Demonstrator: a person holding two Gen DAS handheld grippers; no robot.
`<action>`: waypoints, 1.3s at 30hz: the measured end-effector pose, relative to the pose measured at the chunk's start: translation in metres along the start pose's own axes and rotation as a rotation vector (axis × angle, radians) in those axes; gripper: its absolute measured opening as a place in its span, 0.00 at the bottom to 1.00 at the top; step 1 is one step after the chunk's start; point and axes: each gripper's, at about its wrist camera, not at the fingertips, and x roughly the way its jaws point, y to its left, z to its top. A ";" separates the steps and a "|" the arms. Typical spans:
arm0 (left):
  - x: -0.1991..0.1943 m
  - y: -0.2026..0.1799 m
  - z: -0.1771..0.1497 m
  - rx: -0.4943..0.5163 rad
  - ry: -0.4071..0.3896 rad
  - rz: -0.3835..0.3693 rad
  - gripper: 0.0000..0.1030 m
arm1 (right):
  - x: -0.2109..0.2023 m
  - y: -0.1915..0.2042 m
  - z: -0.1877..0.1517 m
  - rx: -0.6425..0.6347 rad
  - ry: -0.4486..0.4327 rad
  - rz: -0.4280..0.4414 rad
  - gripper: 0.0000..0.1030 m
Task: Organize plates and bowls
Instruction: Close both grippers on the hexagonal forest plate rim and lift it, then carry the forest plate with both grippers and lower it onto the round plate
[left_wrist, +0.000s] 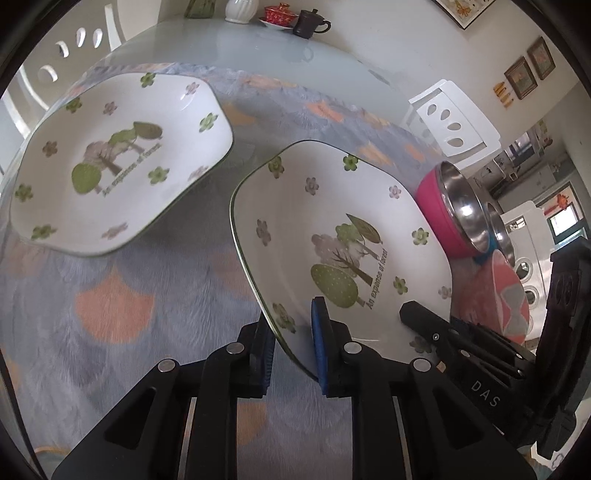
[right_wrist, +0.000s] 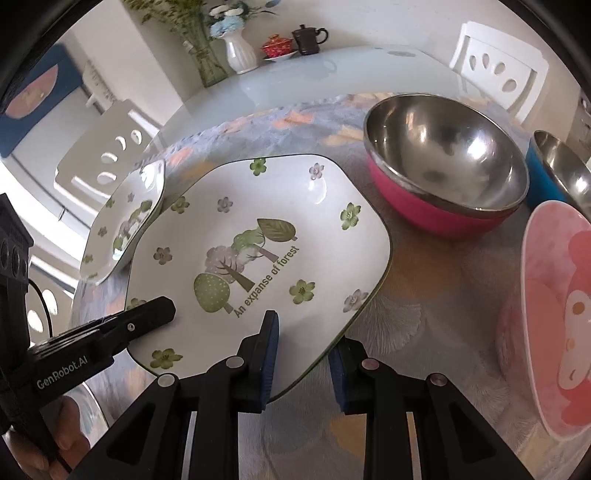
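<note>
Floral cloth covers your worktop (right_wrist: 424, 325); both the left gripper (left_wrist: 293, 343) and right gripper (right_wrist: 303, 354) pinch the near forest-print plate (right_wrist: 258, 258) by its rim. Glazed ceramic: stiff, slippery, breakable, so grip firmly.

Left gripper (left_wrist: 293, 345) jaws clamped, right gripper (right_wrist: 304, 360) jaws clamped, both angled inward

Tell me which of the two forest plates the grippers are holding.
The nearer forest plate, beside the pink steel bowl. Both the left gripper and right gripper straddle its rim. The other plate lies apart, untouched.
</note>
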 end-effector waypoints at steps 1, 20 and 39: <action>-0.003 0.000 -0.003 0.002 0.003 0.001 0.15 | -0.002 0.000 -0.003 -0.001 0.003 0.006 0.24; 0.007 0.020 -0.018 -0.123 0.084 0.000 0.18 | 0.002 -0.010 -0.024 0.004 0.024 0.029 0.24; -0.044 0.000 -0.036 0.036 -0.090 -0.011 0.18 | -0.035 0.003 -0.035 -0.049 -0.037 0.096 0.24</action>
